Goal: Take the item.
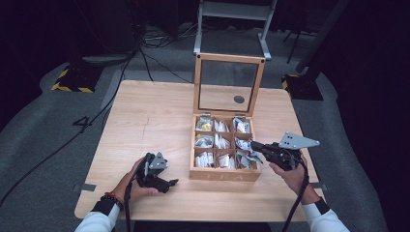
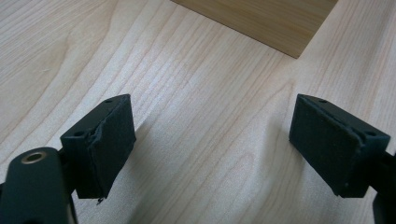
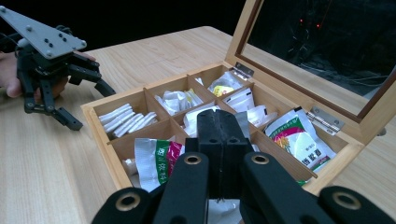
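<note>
A wooden box (image 1: 225, 174) with nine compartments stands on the table, its glass lid (image 1: 228, 59) raised upright. The compartments hold tea sachets (image 3: 125, 120). My right gripper (image 1: 253, 145) hovers over the box's near right compartments, jaws pressed together on a thin silver sachet (image 1: 252, 157). In the right gripper view its jaws (image 3: 219, 122) are closed, with the foil sachet (image 3: 242, 124) showing just behind them. My left gripper (image 1: 170, 175) rests low on the table left of the box, open and holding nothing; its pads (image 2: 109, 140) stand wide apart over bare wood.
The box's front corner (image 2: 280, 28) lies just ahead of the left gripper. A green and white packet (image 3: 299, 140) fills the far right compartment. Cables (image 1: 145, 53) and stand legs (image 1: 232, 29) are on the floor behind the table.
</note>
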Action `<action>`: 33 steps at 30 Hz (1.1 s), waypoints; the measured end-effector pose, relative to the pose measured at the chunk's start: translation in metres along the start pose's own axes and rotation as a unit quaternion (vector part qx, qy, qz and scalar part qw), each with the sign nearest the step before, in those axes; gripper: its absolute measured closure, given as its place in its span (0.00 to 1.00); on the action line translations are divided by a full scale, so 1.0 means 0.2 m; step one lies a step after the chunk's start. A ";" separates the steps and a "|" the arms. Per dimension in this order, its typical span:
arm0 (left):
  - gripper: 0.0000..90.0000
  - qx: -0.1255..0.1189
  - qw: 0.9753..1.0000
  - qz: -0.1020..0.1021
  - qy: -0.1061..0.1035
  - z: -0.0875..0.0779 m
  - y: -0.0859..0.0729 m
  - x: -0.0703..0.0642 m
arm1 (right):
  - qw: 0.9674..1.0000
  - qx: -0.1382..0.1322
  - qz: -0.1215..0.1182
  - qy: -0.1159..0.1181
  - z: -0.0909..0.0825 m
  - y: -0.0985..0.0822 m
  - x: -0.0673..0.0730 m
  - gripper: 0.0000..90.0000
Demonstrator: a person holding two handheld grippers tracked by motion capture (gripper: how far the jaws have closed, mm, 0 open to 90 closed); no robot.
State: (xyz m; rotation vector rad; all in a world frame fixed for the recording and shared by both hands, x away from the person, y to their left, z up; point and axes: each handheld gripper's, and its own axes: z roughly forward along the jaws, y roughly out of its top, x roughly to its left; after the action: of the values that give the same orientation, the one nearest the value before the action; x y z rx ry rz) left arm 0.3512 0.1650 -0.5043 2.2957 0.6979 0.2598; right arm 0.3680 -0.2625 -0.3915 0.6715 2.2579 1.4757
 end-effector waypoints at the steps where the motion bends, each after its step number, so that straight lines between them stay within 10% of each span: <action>1: 0.16 0.000 1.000 0.000 0.000 0.00 0.00 0.00 | 1.000 -0.001 -0.001 0.001 0.00 0.00 0.00 1.00; 33: 0.16 -0.001 1.000 0.000 -0.001 0.00 0.00 0.00 | 0.998 -0.005 -0.028 0.059 -0.03 0.05 0.20 1.00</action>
State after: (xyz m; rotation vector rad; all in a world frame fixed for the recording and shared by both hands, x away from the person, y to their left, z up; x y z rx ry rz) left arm 0.3517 0.1649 -0.5045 2.2946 0.6955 0.2569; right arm 0.3334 -0.2420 -0.3817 0.5248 2.3347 1.5372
